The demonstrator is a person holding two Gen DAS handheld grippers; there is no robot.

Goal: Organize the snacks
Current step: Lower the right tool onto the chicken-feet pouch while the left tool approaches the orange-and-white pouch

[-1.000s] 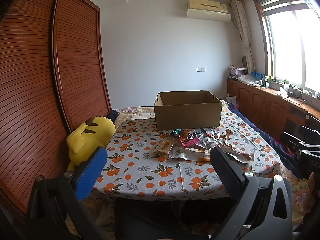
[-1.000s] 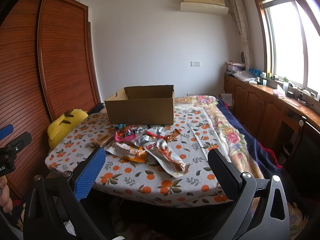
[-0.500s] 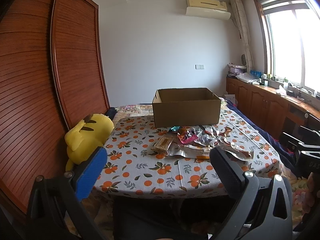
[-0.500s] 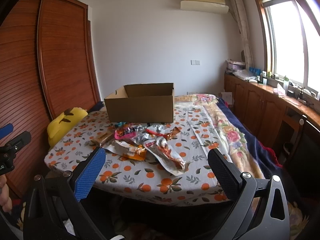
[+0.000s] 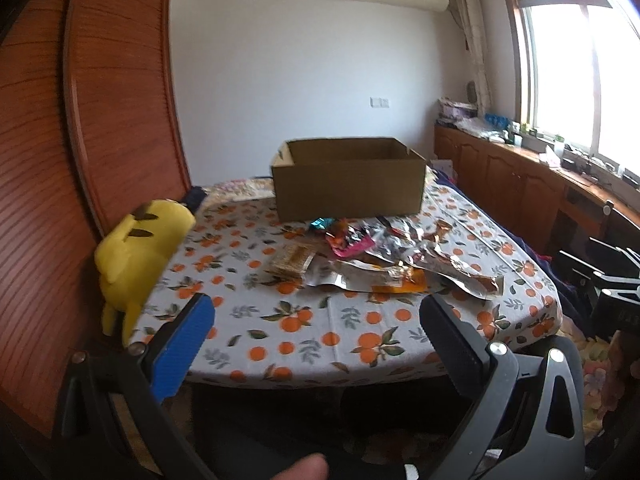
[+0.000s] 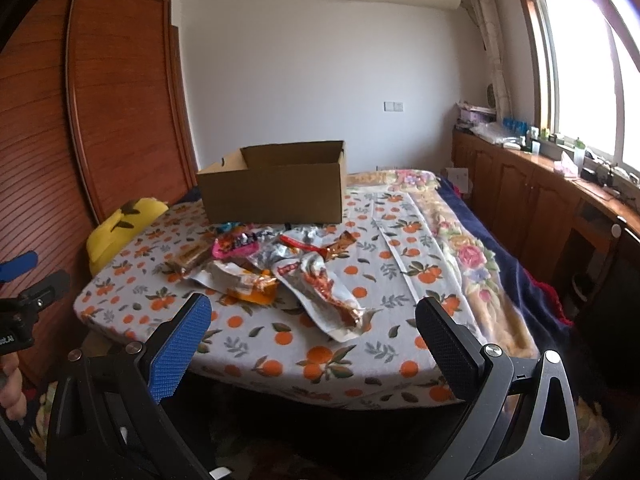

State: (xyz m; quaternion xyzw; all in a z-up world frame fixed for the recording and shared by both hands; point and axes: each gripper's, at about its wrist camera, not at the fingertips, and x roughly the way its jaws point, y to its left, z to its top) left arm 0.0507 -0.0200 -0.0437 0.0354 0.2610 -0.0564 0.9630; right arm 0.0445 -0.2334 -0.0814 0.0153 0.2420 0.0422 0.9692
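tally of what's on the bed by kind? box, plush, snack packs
cardboard box: 1
yellow plush toy: 1
snack packs: about 7, overlapping in one pile in front of the box, so the exact count is uncertain
Total: about 9

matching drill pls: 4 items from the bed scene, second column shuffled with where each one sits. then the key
Items
1. cardboard box
2. yellow plush
3. long silver snack bag
4. pink snack packet

Places
A. at the bed's left edge, by the wooden wardrobe
B. nearest the right gripper, at the pile's front
C. just in front of the box, at the pile's far side
D. behind the snack pile, open at the top

Pairs: 1-D, 2-A, 3-B, 4-C
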